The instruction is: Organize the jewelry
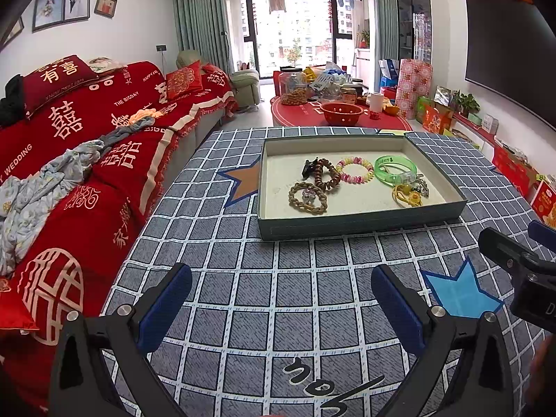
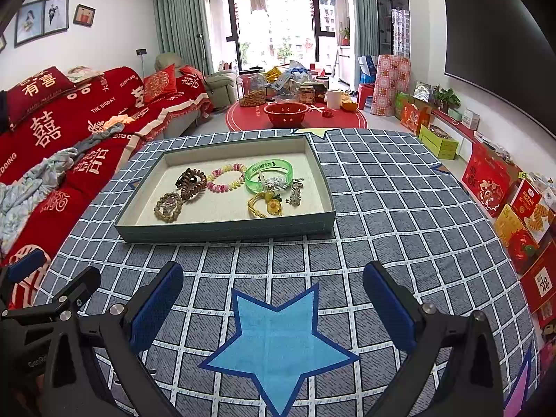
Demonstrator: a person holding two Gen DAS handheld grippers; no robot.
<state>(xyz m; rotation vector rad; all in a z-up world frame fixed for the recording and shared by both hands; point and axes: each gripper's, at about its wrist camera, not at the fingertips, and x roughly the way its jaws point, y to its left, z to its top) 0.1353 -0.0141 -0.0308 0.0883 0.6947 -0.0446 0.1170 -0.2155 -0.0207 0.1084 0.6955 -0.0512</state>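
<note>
Right now the left gripper hovers low over the grey checked tablecloth of the table, its blue-padded fingers spread wide apart and holding nothing. The right gripper hangs level with it, just to its right, jaws equally wide and empty, above a light blue star printed on the cloth.

Straight ahead of both grippers, well beyond the fingertips, sits a shallow rectangular grey-green cardboard tray with a pale lining. All the jewelry lies inside it. Ahead and slightly left of the right gripper is a brown beaded wooden bracelet, with a dark brown coiled hair tie just behind it. A pink and yellow beaded bracelet lies at the middle, touching a translucent green plastic bangle on its right. Nearer the gripper than the bangle lie a yellow cord with a flower charm and a small silver trinket.
</note>
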